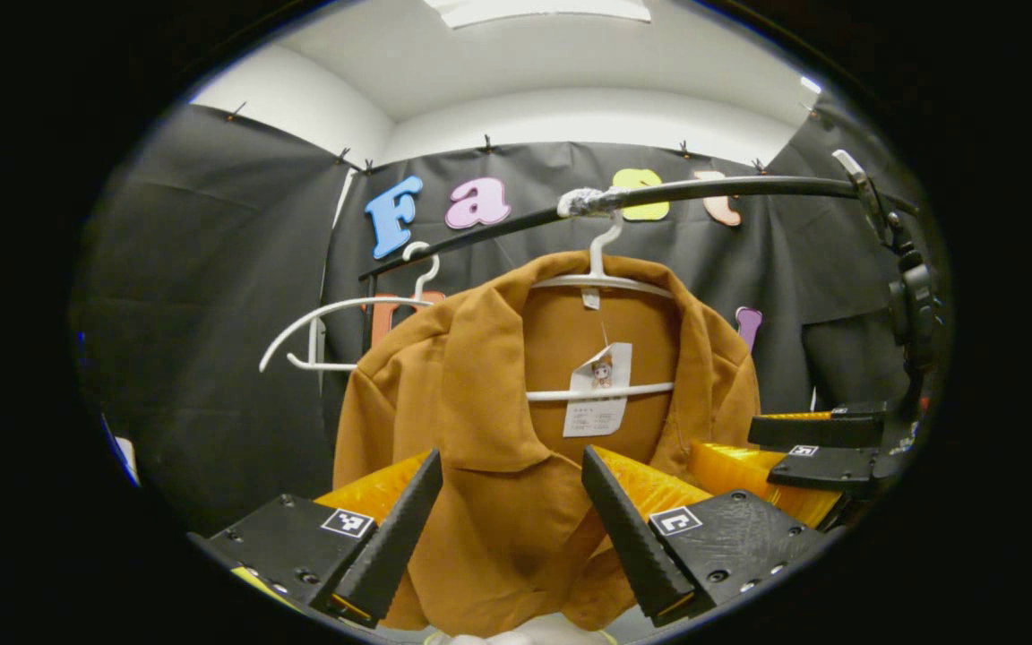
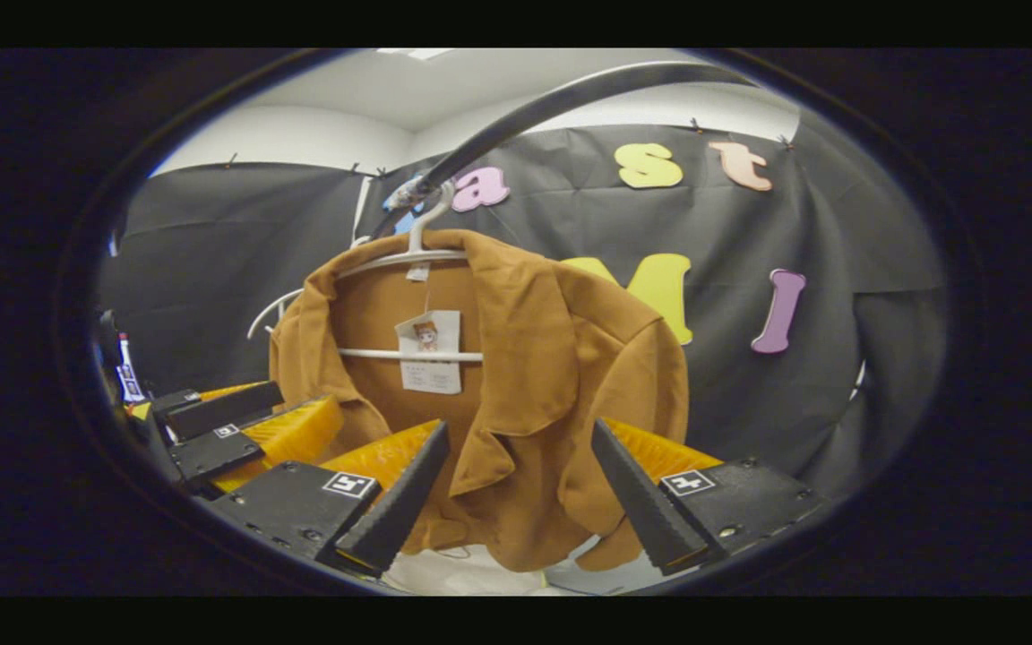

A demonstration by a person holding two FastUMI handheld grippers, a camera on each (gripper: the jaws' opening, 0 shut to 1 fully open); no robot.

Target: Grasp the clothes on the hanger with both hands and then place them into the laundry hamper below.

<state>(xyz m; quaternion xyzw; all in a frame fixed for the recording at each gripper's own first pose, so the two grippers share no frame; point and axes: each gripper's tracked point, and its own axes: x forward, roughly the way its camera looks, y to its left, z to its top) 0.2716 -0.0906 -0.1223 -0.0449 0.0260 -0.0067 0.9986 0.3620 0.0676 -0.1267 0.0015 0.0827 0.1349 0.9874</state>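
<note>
Your left gripper [image 1: 511, 475] is released, its two fingers spread wide with the brown jacket [image 1: 516, 502] hanging in the gap between them; neither finger presses the cloth. Your right gripper [image 2: 520, 452] is likewise released, fingers apart on either side of the jacket's lower front, not clamping it.

The jacket hangs on a white hanger [image 1: 601, 282], whose hook goes over a black rail [image 1: 704, 191] where the rail is wrapped in tape. A paper tag [image 1: 599, 390] dangles inside the collar, across the hanger's lower bar. A second, bare white hanger [image 1: 337, 313] hangs farther along the rail, to the left in the left gripper view.

In the left gripper view your right gripper sits at the right edge, beside the jacket's sleeve. In the right gripper view your left gripper shows at the left, near the jacket's other side. Below the jacket's hem something white [image 2: 453, 569] shows; you cannot tell from here what it is.
</note>
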